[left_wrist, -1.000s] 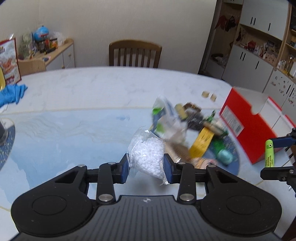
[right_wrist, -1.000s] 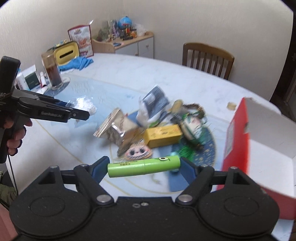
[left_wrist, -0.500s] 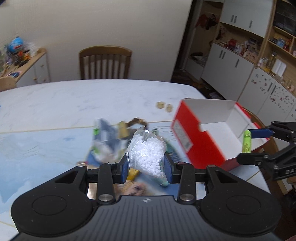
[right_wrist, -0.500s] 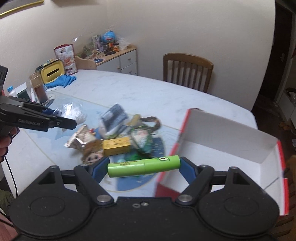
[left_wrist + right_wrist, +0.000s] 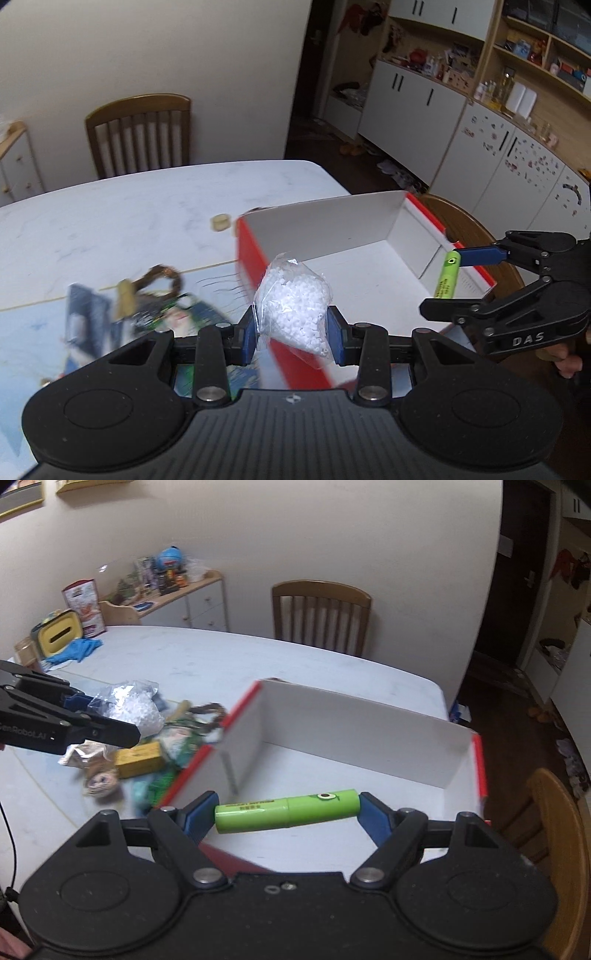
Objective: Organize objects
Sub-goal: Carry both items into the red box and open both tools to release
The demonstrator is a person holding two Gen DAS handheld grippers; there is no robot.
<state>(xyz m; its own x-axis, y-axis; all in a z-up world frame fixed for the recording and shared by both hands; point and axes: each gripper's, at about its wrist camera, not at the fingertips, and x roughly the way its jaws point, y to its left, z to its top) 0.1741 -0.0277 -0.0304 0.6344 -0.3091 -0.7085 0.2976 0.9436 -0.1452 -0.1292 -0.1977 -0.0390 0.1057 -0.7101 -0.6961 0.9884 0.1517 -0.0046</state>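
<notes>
My left gripper (image 5: 291, 334) is shut on a clear bag of white beads (image 5: 293, 299) and holds it above the near left corner of the red box (image 5: 255, 266). It also shows in the right wrist view (image 5: 92, 716) with the bag (image 5: 135, 707). My right gripper (image 5: 286, 812) is shut on a green tube (image 5: 288, 810), gripped end to end, over the box's white inside (image 5: 332, 768). In the left wrist view the tube (image 5: 447, 278) stands over the box's right edge.
A pile of small items (image 5: 147, 749) lies on the table left of the box, among them a yellow box (image 5: 138, 762) and a doll face (image 5: 101, 782). A wooden chair (image 5: 321, 616) stands behind the table. Another chair (image 5: 554, 830) is at the right.
Both grippers have moved right from above the pile to the red box, each still holding its object. The green tube is now over the box's inside.
</notes>
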